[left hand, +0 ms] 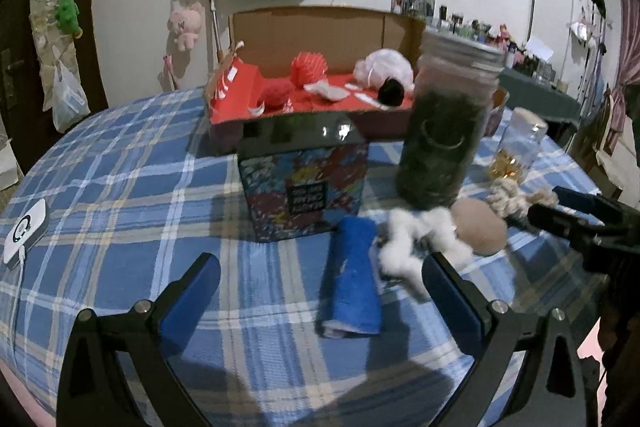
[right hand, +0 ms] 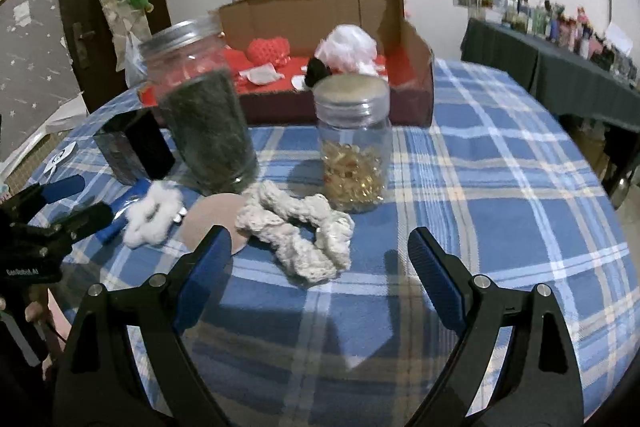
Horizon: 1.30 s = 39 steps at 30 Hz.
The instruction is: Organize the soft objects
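Both of my tongs are spread wide and holding nothing right now: the left tongs (left hand: 320, 291) hang over the near edge of the worktop (left hand: 120, 163), and the right tongs (right hand: 320, 259) do the same a bit further along.

The stuff left to sort sits in a loose row in front of the jars. Straight ahead of the left tongs is the rolled blue towel (left hand: 352, 279), lying flat with its long axis running away from me, nearly in line with the fingers, sitting slightly toward the right finger. Just beside it is the fluffy white scrunchie (left hand: 416, 247), and touching that, the round beige puff (left hand: 480, 227).

Ahead of the right tongs is the cream crocheted scrunchie (right hand: 300, 235), stretched crosswise and a little diagonal, between the fingers' line and the small jar of gold bits (right hand: 354, 147). The big jar of dark stuff (right hand: 204, 107) stands behind the puff.

The red-lined cardboard box (right hand: 416, 95) at the back already has a few soft things in it (looks like that's where it all goes).

My guess: right side takes the crocheted one, since it's nearer and lies across the gap. The towel is the left's job, though I'd probably rotate to clamp across the roll.
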Each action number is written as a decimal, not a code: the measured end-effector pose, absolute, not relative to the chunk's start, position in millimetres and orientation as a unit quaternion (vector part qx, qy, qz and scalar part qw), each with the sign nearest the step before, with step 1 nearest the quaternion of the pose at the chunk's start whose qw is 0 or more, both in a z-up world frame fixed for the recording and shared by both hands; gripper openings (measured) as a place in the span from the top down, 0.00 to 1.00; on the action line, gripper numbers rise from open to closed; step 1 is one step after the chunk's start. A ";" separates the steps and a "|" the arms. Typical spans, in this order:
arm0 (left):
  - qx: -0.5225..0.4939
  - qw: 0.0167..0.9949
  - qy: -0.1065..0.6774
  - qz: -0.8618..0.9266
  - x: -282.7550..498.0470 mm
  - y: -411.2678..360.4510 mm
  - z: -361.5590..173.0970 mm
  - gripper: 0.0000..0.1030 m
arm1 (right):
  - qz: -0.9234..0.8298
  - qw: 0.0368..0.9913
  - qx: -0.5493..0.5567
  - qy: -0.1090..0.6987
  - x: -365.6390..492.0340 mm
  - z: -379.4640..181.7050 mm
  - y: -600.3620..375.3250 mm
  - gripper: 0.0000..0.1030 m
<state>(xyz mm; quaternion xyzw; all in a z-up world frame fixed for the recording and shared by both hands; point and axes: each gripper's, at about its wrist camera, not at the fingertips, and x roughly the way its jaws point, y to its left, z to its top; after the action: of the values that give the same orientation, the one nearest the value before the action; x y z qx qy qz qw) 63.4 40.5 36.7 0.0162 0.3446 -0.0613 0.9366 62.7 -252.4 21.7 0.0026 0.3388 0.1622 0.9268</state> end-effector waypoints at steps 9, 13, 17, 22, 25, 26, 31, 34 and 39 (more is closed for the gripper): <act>0.033 0.922 0.378 -0.074 75.8 43.1 23.8 0.26 | 0.203 0.905 0.028 0.372 78.1 16.2 -253.7 0.36; 0.034 0.921 0.374 -0.109 71.9 39.6 25.2 0.67 | 0.221 0.902 0.028 0.370 75.2 14.9 -251.1 0.68; 0.031 0.920 0.370 -0.128 66.5 36.8 31.4 0.76 | 0.232 0.903 0.032 0.360 71.8 16.0 -251.0 0.74; 0.021 0.927 0.350 -0.136 57.4 38.7 47.9 0.76 | 0.235 0.914 0.034 0.330 61.3 27.5 -252.3 0.75; 0.017 0.933 0.330 -0.141 52.5 38.6 61.4 0.76 | 0.243 0.916 0.037 0.317 55.0 34.7 -251.9 0.75; 0.018 0.934 0.326 -0.143 53.2 36.9 64.2 0.76 | 0.246 0.916 0.037 0.314 53.7 36.4 -250.9 0.75; 0.017 0.936 0.315 -0.155 55.1 30.2 72.9 0.76 | 0.258 0.916 0.034 0.305 48.3 40.1 -242.3 0.75; 0.017 0.937 0.313 -0.157 55.9 31.5 76.2 0.76 | 0.265 0.913 0.036 0.308 47.3 39.1 -239.6 0.75; -0.007 0.934 0.311 -0.178 58.4 34.5 82.8 0.76 | 0.267 0.913 0.037 0.306 46.7 39.1 -238.8 0.75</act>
<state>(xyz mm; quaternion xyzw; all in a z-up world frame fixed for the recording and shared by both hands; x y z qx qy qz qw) 58.4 34.5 82.8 -0.0072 0.3108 -0.1781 0.9336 46.7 -238.8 39.1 0.0367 0.3065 0.2666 0.9130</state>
